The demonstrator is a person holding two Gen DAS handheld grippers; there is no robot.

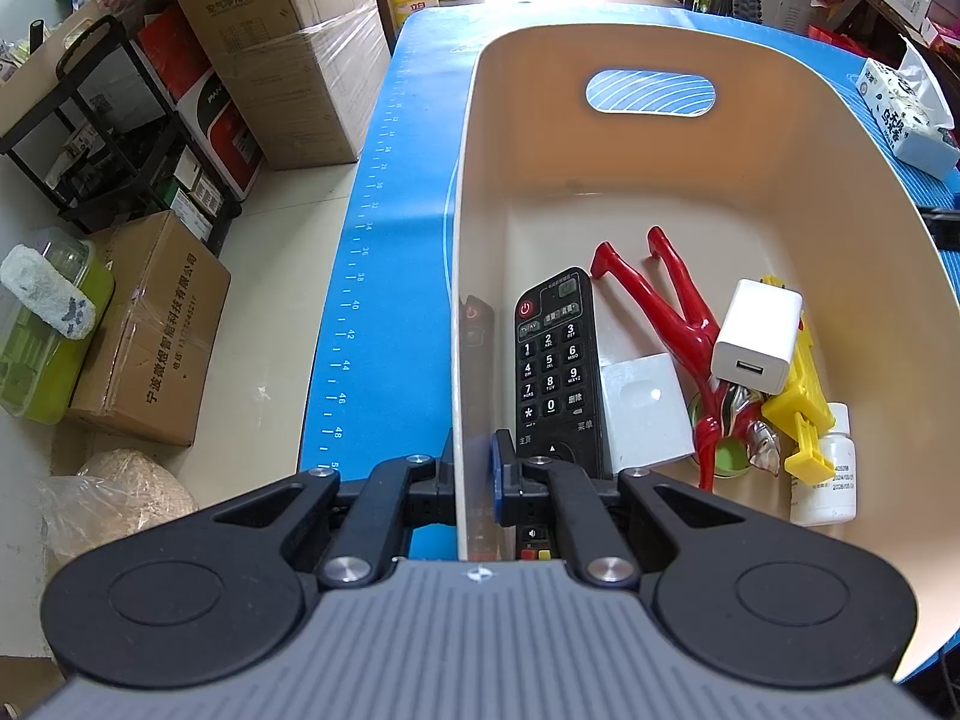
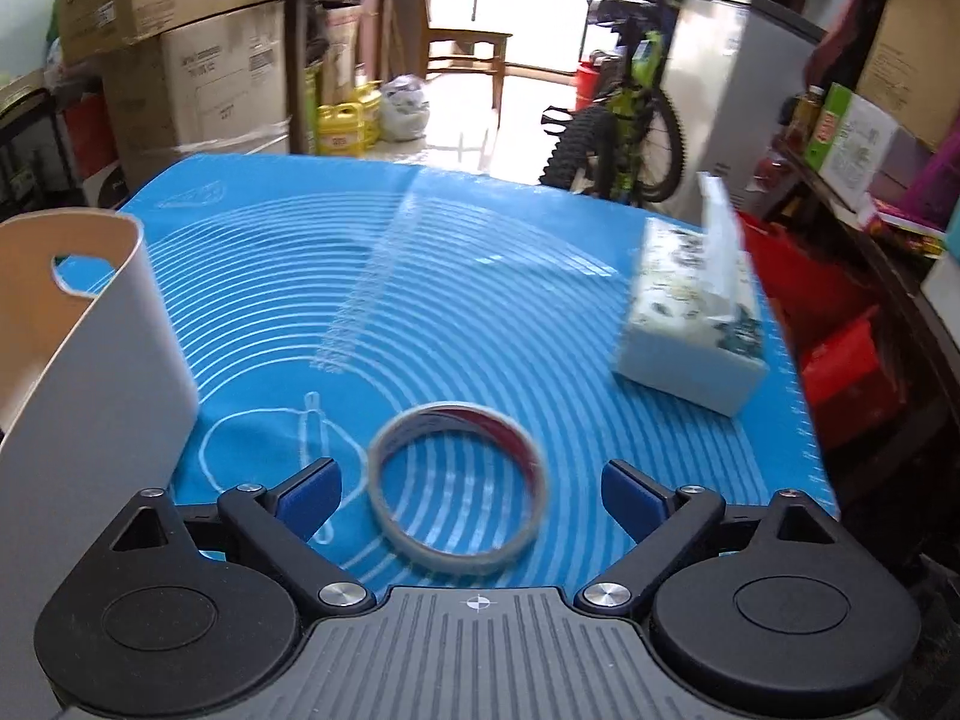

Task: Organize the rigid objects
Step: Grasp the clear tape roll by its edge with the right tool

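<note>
A cream plastic bin (image 1: pixel 660 48) stands on the blue mat. Inside lie a black remote (image 1: pixel 552 360), a red figure (image 1: pixel 678 312), a white USB charger (image 1: pixel 757 335), a white box (image 1: pixel 645 408), a yellow toy (image 1: pixel 801 396) and a small white bottle (image 1: pixel 831 474). My left gripper (image 1: pixel 474 486) is shut on the bin's left wall, one finger outside, one inside. In the right wrist view a roll of tape (image 2: pixel 457 487) lies flat on the mat between the fingers of my right gripper (image 2: pixel 471 495), which is open and not touching it. The bin (image 2: pixel 96 324) stands to its left.
A tissue pack (image 2: pixel 690 324) lies on the mat's right side; it also shows in the left wrist view (image 1: pixel 909 114). Cardboard boxes (image 1: pixel 288 42), a black rack (image 1: pixel 108 120) and a green container (image 1: pixel 42 330) stand on the floor left of the table. A bicycle (image 2: pixel 624 132) stands beyond.
</note>
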